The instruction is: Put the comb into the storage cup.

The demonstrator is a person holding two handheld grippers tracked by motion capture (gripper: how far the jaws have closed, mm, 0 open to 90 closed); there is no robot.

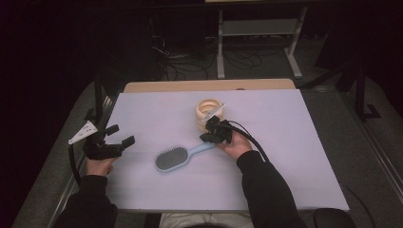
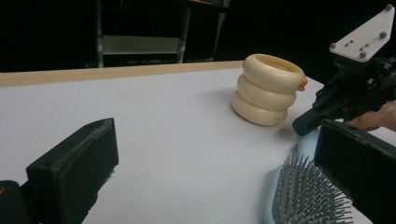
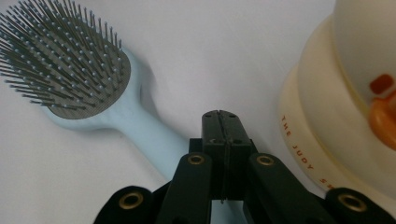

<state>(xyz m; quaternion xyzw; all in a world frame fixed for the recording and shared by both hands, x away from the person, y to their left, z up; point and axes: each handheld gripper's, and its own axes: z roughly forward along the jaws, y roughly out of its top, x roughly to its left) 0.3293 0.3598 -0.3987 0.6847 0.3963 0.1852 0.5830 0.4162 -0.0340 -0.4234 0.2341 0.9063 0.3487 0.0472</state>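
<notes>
Centre frame: right gripper (image 1: 215,134) jaws closed, empty, above pale-blue hairbrush (image 1: 176,156) handle, beside cream ringed holder (image 1: 208,112); left gripper (image 1: 116,137) jaws open, empty, near table (image 1: 285,142) left edge

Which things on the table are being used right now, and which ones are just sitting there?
In use:
- hairbrush, light blue, lying bristles up
- right gripper, jaws shut, over the brush handle

Just sitting there:
- cream holder, shaped like stacked rings, upright behind the brush
- left gripper, jaws open, nothing between them
- metal rack, on the floor beyond the table
</notes>
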